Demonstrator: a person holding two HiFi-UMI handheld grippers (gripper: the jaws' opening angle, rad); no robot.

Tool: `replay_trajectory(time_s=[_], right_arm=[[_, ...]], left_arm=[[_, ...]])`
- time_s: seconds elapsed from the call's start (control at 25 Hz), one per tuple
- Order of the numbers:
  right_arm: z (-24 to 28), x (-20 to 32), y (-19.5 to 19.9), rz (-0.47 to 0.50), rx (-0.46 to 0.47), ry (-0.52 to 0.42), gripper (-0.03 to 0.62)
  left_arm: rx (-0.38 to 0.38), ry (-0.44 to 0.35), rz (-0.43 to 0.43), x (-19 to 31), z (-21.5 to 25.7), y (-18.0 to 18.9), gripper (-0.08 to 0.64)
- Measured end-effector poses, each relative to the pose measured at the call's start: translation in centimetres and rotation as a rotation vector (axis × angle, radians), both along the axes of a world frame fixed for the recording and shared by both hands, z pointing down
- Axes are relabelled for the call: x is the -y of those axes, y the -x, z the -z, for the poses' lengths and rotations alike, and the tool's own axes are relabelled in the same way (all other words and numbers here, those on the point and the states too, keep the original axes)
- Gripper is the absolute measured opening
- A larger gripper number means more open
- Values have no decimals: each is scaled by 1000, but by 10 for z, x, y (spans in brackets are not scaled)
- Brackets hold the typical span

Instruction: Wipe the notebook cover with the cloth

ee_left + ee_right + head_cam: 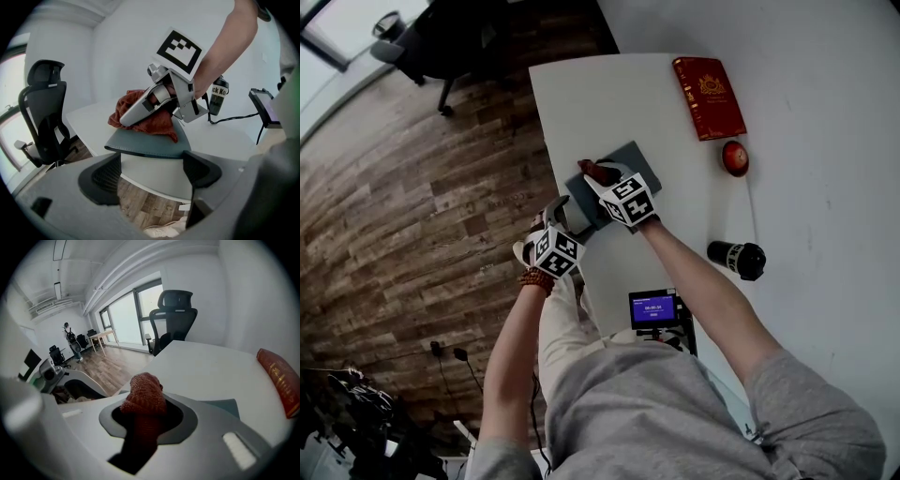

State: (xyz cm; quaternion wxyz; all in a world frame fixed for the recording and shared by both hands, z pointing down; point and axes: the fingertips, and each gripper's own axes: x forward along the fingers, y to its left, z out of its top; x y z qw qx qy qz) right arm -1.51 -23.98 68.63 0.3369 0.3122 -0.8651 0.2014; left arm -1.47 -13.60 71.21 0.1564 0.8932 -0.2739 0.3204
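Grey shirt [675,412] of the person fills the bottom of the head view, and both bare forearms reach forward to the white table [806,187]. At the near-left corner of this table lies the grey-blue notebook [636,157]. The right tool [598,176] is over the notebook with the red cloth [600,171] at its tip. The left tool [555,217] is just beside the edge of the table, near the corner of the notebook. Farther on the table are a red book [709,97], a round red object [734,157] and a black bottle [738,258] on its side, and a small screen [653,308] glows near the person. In the left gripper view, the left tool [150,168] has its jaws wide apart and they clamp nothing; just beyond them is the near edge of the notebook [145,147], which lies flat on the table corner. The right tool [154,101] presses the cloth [154,124] down on the cover. A black office chair [44,117] stands on the wooden floor to the left. In the right gripper view, the right tool [143,420] is closed tightly on the cloth [144,392], which bulges up between the jaws. A strip of the notebook [225,405] shows just beyond the tool, and the red book [281,380] is at the right edge.
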Motion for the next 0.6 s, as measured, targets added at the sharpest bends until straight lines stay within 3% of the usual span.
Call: replay_trajectory(time_s=[0.6], right_arm=[[1, -28, 30, 101, -4, -15, 109]], left_arm=[[-1, -5, 0, 1, 0, 0, 402]])
